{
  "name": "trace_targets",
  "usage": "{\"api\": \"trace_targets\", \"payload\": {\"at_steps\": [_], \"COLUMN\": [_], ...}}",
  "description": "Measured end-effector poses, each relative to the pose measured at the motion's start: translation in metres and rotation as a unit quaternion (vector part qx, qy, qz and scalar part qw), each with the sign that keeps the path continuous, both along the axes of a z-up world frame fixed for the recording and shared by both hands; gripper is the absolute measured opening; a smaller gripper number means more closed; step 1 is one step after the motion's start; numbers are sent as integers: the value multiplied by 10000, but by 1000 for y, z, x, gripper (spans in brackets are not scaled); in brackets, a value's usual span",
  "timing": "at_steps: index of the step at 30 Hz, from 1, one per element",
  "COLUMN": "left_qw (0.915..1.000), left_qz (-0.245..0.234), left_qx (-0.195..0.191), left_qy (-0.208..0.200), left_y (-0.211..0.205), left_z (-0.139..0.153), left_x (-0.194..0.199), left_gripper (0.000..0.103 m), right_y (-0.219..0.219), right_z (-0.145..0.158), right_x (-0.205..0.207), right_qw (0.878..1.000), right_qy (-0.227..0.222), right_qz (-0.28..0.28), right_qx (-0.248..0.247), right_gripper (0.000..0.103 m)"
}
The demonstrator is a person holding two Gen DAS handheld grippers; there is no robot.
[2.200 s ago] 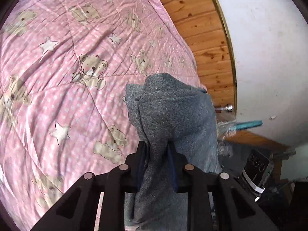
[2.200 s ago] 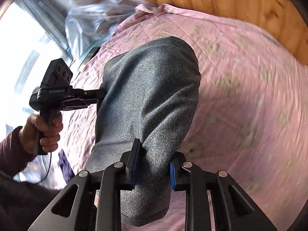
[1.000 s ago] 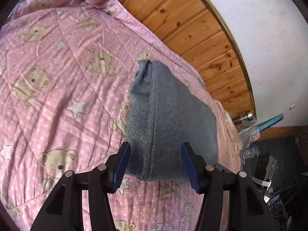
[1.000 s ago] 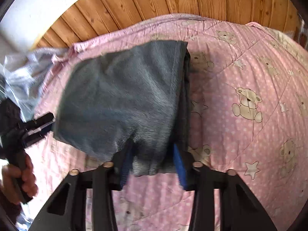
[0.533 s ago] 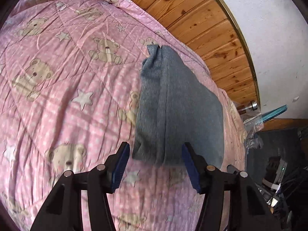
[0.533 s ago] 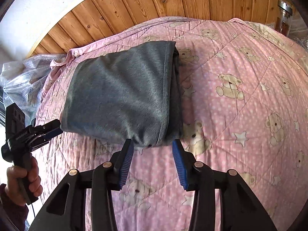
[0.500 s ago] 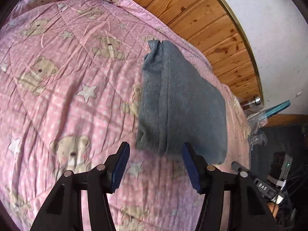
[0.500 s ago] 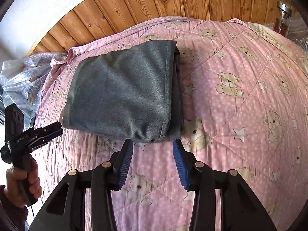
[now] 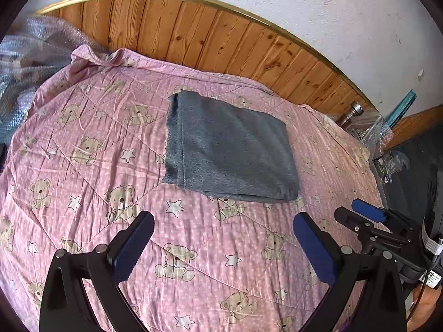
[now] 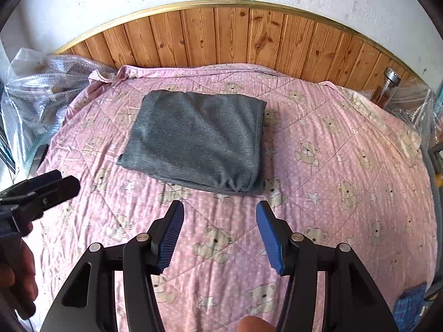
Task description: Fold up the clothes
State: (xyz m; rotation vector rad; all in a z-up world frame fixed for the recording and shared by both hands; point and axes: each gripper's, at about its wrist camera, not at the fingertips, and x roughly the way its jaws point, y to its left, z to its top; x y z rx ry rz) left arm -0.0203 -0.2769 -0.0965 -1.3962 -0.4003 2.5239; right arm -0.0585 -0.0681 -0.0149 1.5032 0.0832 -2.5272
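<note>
Left gripper [image 9: 223, 244] is spread wide and empty, grey garment [image 9: 229, 149] sits folded on the bed [image 9: 83, 193], right gripper [image 10: 220, 233] spread too. Any careless swipe could snag an edge and undo the stacked layers.

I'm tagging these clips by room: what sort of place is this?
Most likely a bedroom in a home. A pink teddy-bear quilt covers what looks like a bed, a folded grey garment lies on it, and wood panelling lines the wall behind.
</note>
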Motion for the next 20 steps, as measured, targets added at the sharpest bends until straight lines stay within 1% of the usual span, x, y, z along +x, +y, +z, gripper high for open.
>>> {"api": "trace_targets", "payload": {"at_steps": [3,6,12,20], "left_qw": [9996,9991,9986,9980], "left_qz": [-92,-134,-221,-172], "left_qx": [-268,-407,-478,-588], "left_qy": [54,28,68,170], "left_y": [14,23,26,18], "left_z": [14,22,32,40], "left_x": [12,22,43,55], "left_gripper": [102,102,102,102], "right_y": [-4,-8,-16,-23], "right_z": [6,10,16,20], "right_x": [11,21,35,43], "right_qw": [9999,9998,9993,9988], "right_qy": [-16,5,-40,-12], "right_qz": [-19,-32,-46,-50], "right_qx": [-111,-184,-361,-481], "right_gripper": [55,54,54,55]}}
